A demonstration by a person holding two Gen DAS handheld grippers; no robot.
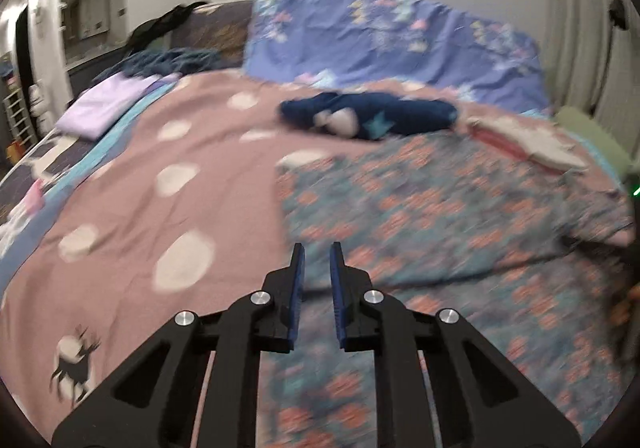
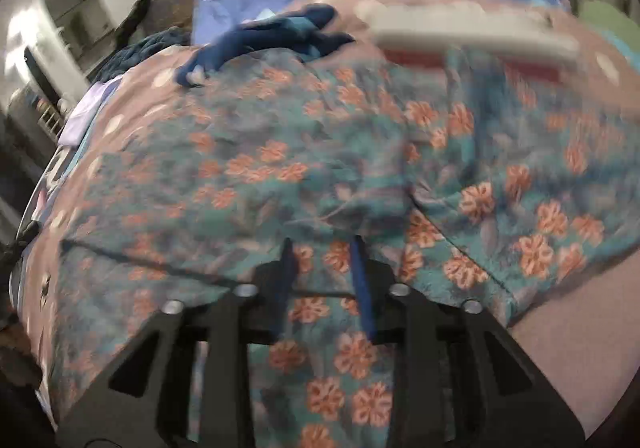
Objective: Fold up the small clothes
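left gripper (image 1: pixel 318 248): nearest the lens in the left wrist view; fingers narrowed to a slim gap, nothing seen between the blue pads, tips over the near left part of the floral garment; contact with the cloth cannot be told through the blur.
right gripper (image 2: pixel 320 242): fingers a little apart, floral cloth fills the gap behind them; whether the pads pinch a layer cannot be told, picture smeared.
floral garment (image 1: pixel 460 208): teal with orange flowers, spread mostly flat on the right half of the bed, wrinkled; left edge straight, lying on the pink spotted blanket (image 1: pixel 160 188).
risk 1: jaws closing over two layers, or over the blanket as well, would drag the bedding up with the fold.
risk 2: a shallow pinch on thin cloth could slip mid-lift and drop a crooked fold.
risk 3: uneven pull between the two hands would skew the edge; the existing wrinkles would get folded in.
risk 4: a swept fold could knock the navy garment (image 1: pixel 368 114) or the white and red piece (image 1: pixel 528 140), both just beyond the far edge.
count, grippers: two.
count, floral garments: one.
count, navy garments: one, crumpled.
count, white and red pieces: one.
count, lilac folded cloth (image 1: pixel 104 108): one, far left of the bed.
count, blue patterned sheet (image 1: pixel 400 40): one, at the head end.
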